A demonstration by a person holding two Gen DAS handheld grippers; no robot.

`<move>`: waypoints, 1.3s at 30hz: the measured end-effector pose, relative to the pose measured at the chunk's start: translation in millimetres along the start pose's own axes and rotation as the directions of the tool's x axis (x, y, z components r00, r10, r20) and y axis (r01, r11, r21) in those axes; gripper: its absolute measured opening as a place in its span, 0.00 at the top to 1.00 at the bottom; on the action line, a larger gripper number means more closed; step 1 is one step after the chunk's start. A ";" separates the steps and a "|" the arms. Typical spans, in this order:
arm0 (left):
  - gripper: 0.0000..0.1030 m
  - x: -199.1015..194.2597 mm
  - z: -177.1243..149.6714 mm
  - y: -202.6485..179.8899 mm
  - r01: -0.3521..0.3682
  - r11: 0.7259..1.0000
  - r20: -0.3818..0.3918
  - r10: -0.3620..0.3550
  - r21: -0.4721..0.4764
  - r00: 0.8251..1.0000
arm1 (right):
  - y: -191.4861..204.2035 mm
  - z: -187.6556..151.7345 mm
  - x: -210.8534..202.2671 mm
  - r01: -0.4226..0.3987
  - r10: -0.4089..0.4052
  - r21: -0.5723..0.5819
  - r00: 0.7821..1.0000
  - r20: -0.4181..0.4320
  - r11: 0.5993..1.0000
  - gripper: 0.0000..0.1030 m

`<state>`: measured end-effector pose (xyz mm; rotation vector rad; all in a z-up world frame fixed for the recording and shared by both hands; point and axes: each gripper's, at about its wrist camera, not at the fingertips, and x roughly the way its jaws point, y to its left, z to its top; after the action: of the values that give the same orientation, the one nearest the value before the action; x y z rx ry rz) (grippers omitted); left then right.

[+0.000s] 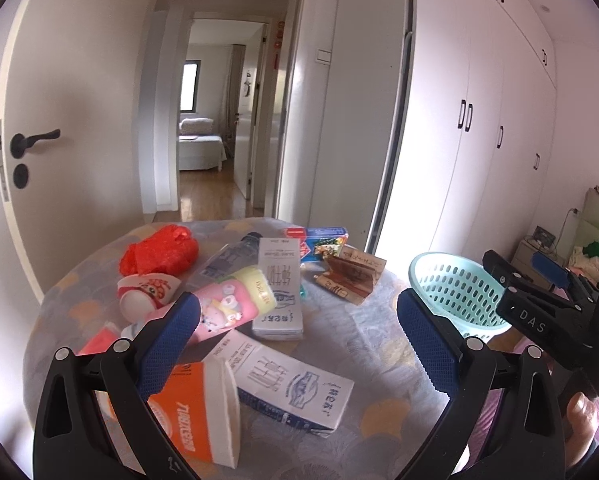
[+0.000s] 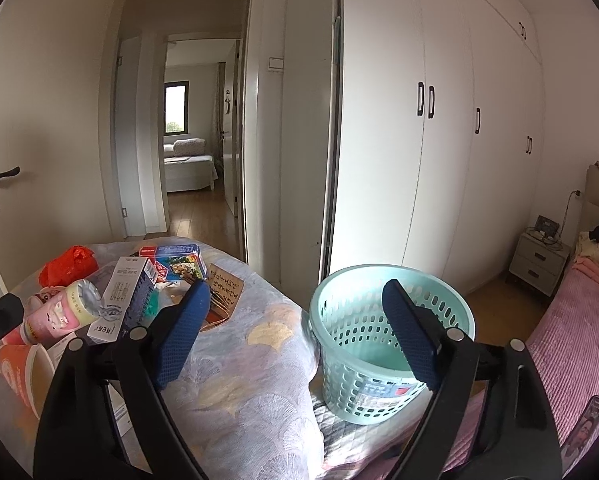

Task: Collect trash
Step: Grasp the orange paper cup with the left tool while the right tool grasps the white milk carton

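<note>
Trash lies on a round table with a patterned cloth [image 1: 363,320]: an orange paper cup [image 1: 203,412] on its side, a white milk carton [image 1: 295,388], a second carton [image 1: 279,292], a pink cup [image 1: 231,304], a red plastic bag [image 1: 159,250], a brown paper wrapper [image 1: 351,276] and a blue box [image 1: 319,240]. My left gripper [image 1: 299,336] is open and empty above the near cartons. A mint perforated basket [image 2: 379,344] stands right of the table. My right gripper [image 2: 295,332] is open and empty, between table edge and basket.
A white door with a black handle [image 1: 31,140] is at the left. An open doorway [image 1: 219,120] leads to another room. White wardrobes [image 2: 439,120] line the right wall. A bed with a pink cover [image 2: 571,340] and a nightstand [image 2: 539,260] are at the right.
</note>
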<state>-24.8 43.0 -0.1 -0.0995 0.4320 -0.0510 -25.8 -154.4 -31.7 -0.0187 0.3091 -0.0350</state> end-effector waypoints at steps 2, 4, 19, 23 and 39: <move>0.07 -4.6 -1.7 8.3 -0.022 1.000 -0.001 0.022 -0.005 1.000 | 3.3 0.1 -0.8 -0.014 0.014 -0.007 1.000 -0.003 1.000 0.26; 0.07 -9.0 -2.5 19.3 -0.055 0.998 0.001 0.055 -0.013 0.998 | 8.2 0.4 -1.2 -0.027 0.027 -0.018 1.000 -0.003 0.999 0.34; 0.07 -11.6 -51.0 79.2 -0.116 0.993 -0.189 0.107 -0.037 0.976 | 88.4 -24.8 13.5 -0.311 0.296 -0.084 0.943 -0.153 0.947 0.43; 0.07 6.7 -66.8 65.0 -0.144 0.990 -0.236 0.141 0.007 0.962 | 104.4 -37.2 14.4 -0.357 0.331 -0.109 0.922 -0.201 0.928 0.42; 0.31 -5.9 -101.1 101.9 -0.276 0.961 -0.351 0.257 -0.002 0.900 | 126.8 -63.8 30.8 -0.480 0.413 -0.149 0.848 -0.333 0.865 0.19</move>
<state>-69.8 136.1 -100.0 -0.0814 0.7995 0.2174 -12.0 -29.7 -104.9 -0.1700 0.6069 0.4733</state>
